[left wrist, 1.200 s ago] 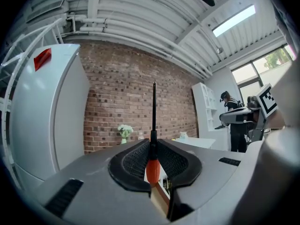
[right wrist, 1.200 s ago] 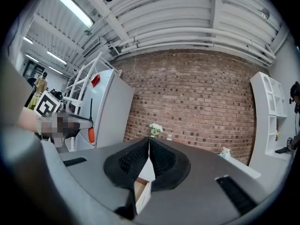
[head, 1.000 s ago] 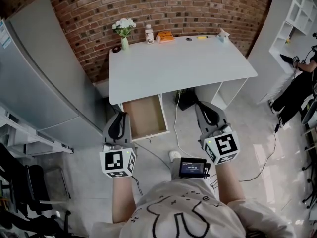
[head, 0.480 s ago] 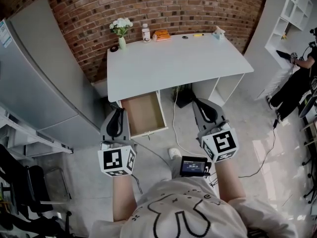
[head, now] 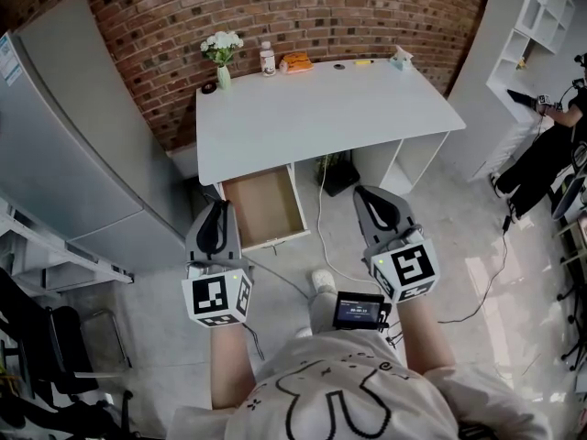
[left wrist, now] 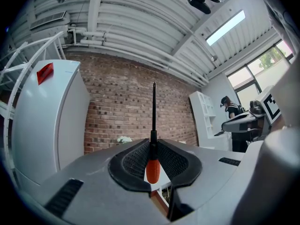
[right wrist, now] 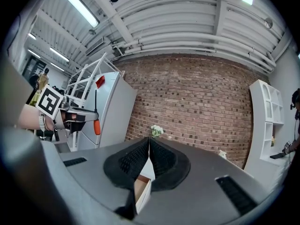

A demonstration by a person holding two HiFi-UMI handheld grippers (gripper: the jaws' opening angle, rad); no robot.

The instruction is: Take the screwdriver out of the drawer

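open drawer jutting out, desk overhanging

Grippers: two, the left gripper and the right gripper. Marker cubes: two, one per gripper. Screwdriver: one. White table: one, with one open drawer. Fridge: one. White shelf unit: one. Along the table's far edge, seven things: one vase of flowers, one bottle, one orange object, one dark round object, one small dark object, one yellow object, one pale box. Screen device: one. People: two, the camera wearer and a second person at the right edge.
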